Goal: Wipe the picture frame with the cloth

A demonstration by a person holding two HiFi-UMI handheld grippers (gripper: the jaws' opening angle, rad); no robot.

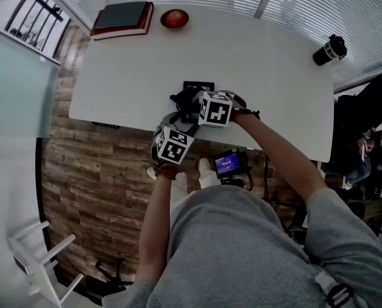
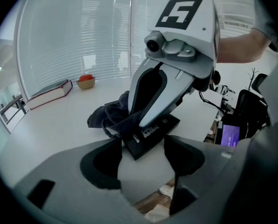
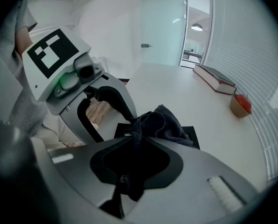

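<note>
A black picture frame (image 1: 199,86) lies flat near the front edge of the white table (image 1: 268,76). A dark cloth (image 1: 180,98) is bunched on its left part. My right gripper (image 1: 191,101) is shut on the cloth (image 3: 169,122), a strand of which runs back between its jaws, and presses it onto the frame (image 3: 192,133). In the left gripper view the right gripper (image 2: 140,120) stands steeply on the cloth (image 2: 106,115). My left gripper (image 2: 142,148) is open just in front of the frame's (image 2: 155,134) near corner, with nothing between its pads.
A thick book (image 1: 122,18) and a small red bowl (image 1: 174,18) sit at the table's far left. A black tumbler (image 1: 330,49) stands at the far right. A lit screen (image 1: 229,165) and the person's feet are below the table's front edge.
</note>
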